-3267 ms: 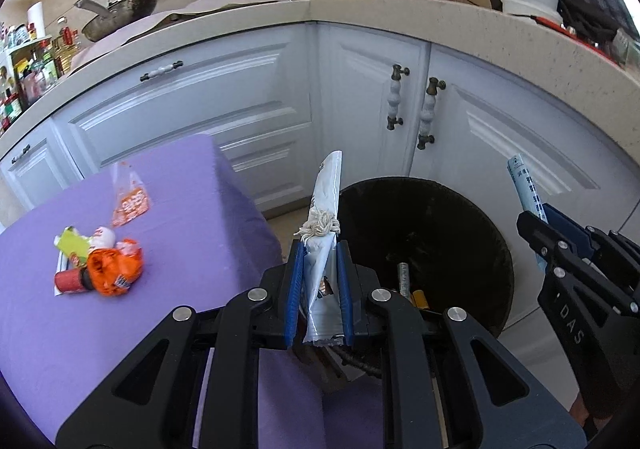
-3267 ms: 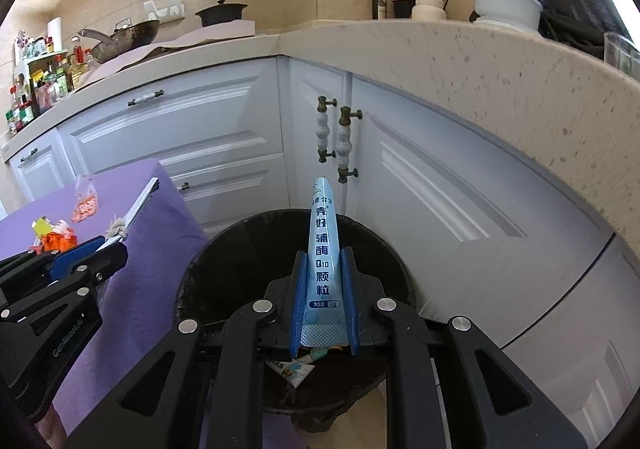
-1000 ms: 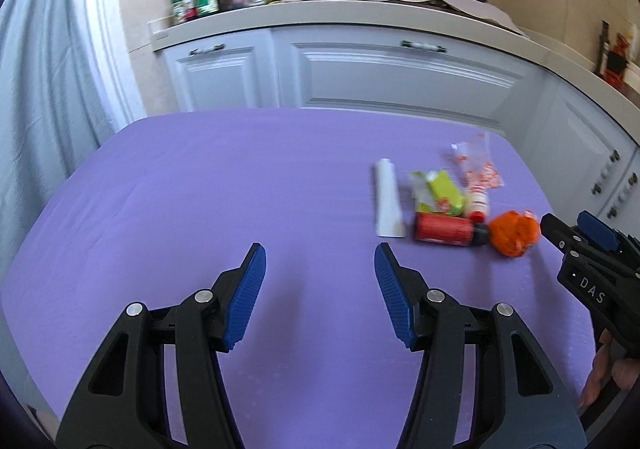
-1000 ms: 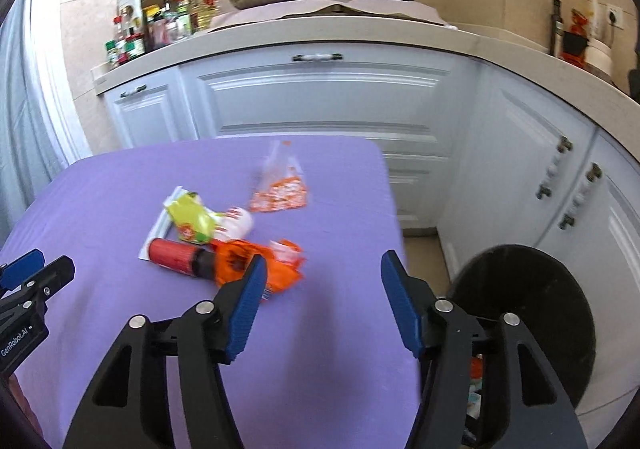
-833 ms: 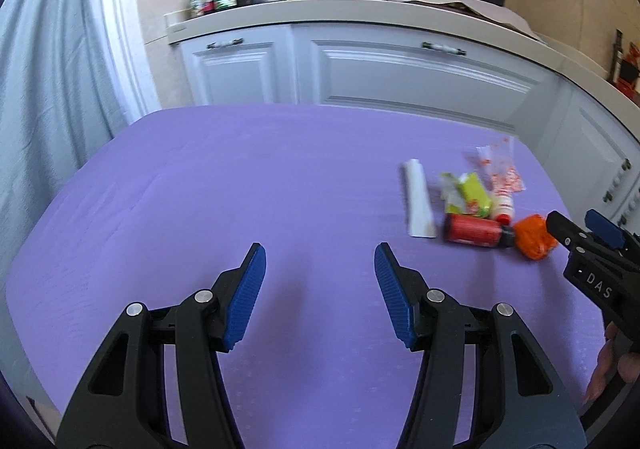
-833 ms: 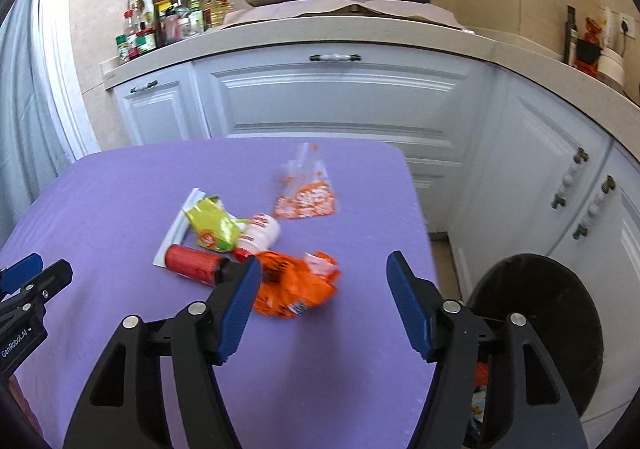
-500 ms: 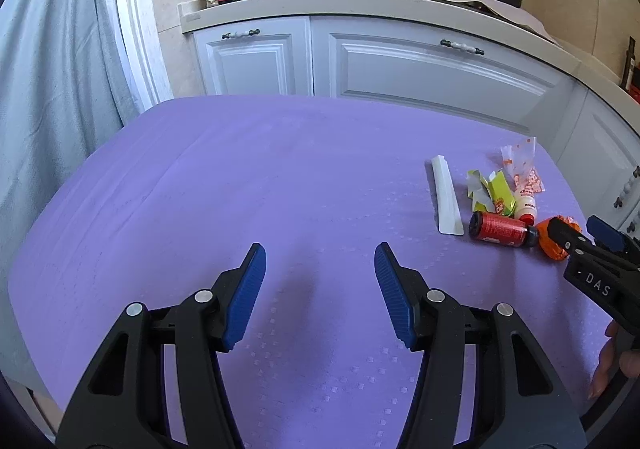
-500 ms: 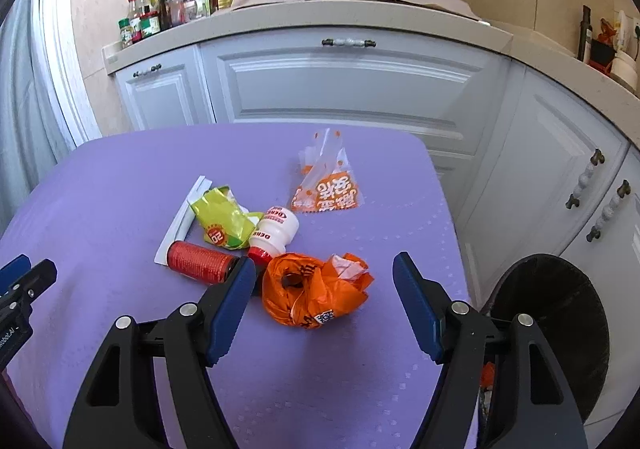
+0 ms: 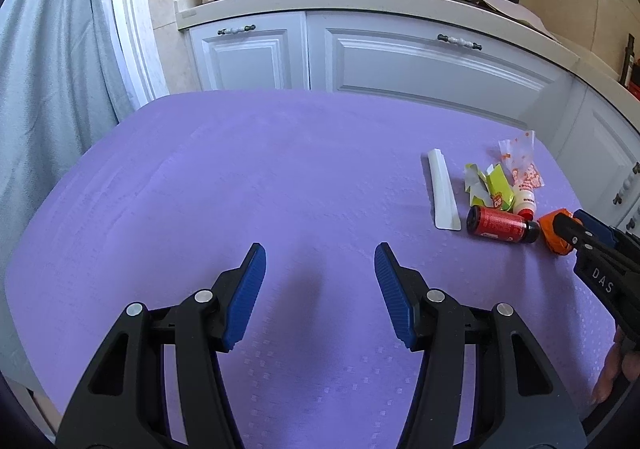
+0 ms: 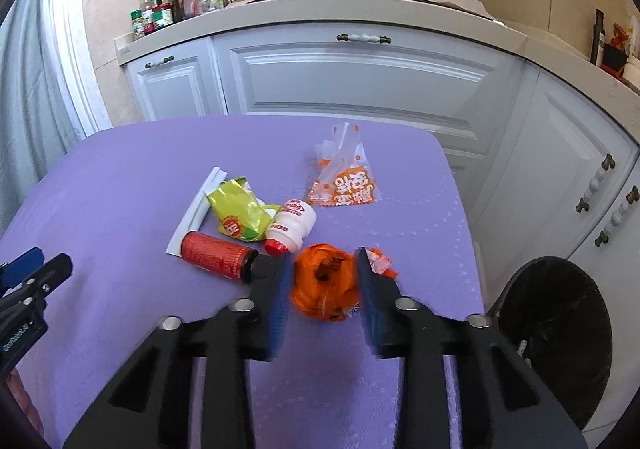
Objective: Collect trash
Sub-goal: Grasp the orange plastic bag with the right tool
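Between the pads of our right gripper (image 10: 324, 281) sits the crumpled orange bag (image 10: 325, 281), resting on the purple tablecloth (image 10: 120, 177). The jaws are closing on it, the pads right at its sides; whether they press it yet we cannot tell. Our left gripper (image 9: 318, 281) hangs open over bare cloth with nothing between its pads, and the trash lies well off to its right.

Just beyond the right gripper's left pad lies the red bottle (image 10: 216, 256) on its side, its black cap touching that pad's tip. Behind it the white bottle with a red cap (image 10: 291, 227) leans against a yellow-green wrapper (image 10: 236, 213), which overlaps a flat white strip (image 10: 196, 211). Farther out and slightly right lies a clear packet printed in orange (image 10: 346, 179), apart from the rest.

To the right gripper's right, below the table's edge, stands the black bin (image 10: 556, 325); something pale shows at its near rim, too small to make out.

The cloth's right edge runs close beside the orange bag, and the far edge faces white cabinets (image 10: 360, 81). Left of the pile the cloth is wide and bare.
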Demonstrator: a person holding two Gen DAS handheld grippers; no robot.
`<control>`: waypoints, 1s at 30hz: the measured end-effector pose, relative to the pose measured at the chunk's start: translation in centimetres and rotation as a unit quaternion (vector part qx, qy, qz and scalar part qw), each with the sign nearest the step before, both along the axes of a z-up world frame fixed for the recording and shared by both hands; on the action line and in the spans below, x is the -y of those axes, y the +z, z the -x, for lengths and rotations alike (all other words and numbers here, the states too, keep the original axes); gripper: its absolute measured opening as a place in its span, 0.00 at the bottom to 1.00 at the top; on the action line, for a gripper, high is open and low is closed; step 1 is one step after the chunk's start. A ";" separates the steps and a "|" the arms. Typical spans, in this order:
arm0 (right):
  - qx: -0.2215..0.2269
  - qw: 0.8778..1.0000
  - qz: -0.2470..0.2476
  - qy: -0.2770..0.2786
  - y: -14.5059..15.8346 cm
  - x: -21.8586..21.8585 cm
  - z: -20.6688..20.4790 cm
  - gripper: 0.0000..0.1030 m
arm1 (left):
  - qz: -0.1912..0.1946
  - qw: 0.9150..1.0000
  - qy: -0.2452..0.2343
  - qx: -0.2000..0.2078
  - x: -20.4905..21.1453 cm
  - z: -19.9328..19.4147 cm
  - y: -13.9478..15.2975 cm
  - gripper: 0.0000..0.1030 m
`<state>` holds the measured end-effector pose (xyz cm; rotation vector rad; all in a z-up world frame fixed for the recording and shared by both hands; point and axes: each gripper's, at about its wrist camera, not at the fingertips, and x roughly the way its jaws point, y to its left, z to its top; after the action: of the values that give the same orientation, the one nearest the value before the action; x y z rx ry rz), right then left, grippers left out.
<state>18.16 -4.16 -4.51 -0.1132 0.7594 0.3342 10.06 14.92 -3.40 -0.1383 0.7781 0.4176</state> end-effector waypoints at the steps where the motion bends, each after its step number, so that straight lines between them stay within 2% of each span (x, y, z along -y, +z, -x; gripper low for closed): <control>1: -0.002 1.000 -0.001 0.000 -0.1 0.0 -0.1 0.30 | 0.000 1.000 0.000 0.000 0.0 0.0 0.0 0.54; 4: 0.000 1.000 0.000 0.001 -0.1 0.1 -0.2 0.31 | 0.001 1.000 0.000 -0.001 0.1 0.0 -0.1 0.54; 6: -0.003 1.000 -0.004 -0.002 0.0 0.2 -0.3 0.36 | 0.001 1.000 0.000 0.001 0.2 0.1 -0.1 0.54; 8: -0.001 1.000 -0.004 -0.009 0.0 0.4 -0.3 0.50 | 0.000 1.000 0.000 0.001 0.2 0.1 -0.1 0.54; 11: 0.000 1.000 -0.002 -0.016 0.0 0.6 -0.4 0.58 | 0.001 1.000 0.002 0.001 0.1 0.1 -0.1 0.54; 22: -0.034 0.999 0.003 -0.002 -1.0 0.2 -1.2 0.58 | 0.008 1.000 0.006 -0.001 -0.2 0.0 -0.4 0.54; 30: -0.033 0.999 0.002 0.004 -0.9 0.4 -0.8 0.49 | 0.011 1.000 -0.007 -0.002 0.5 -0.4 -0.7 0.54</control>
<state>18.98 -4.60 -5.43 -0.1088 0.8247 0.3460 10.47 14.41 -4.10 -0.1526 0.7872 0.3952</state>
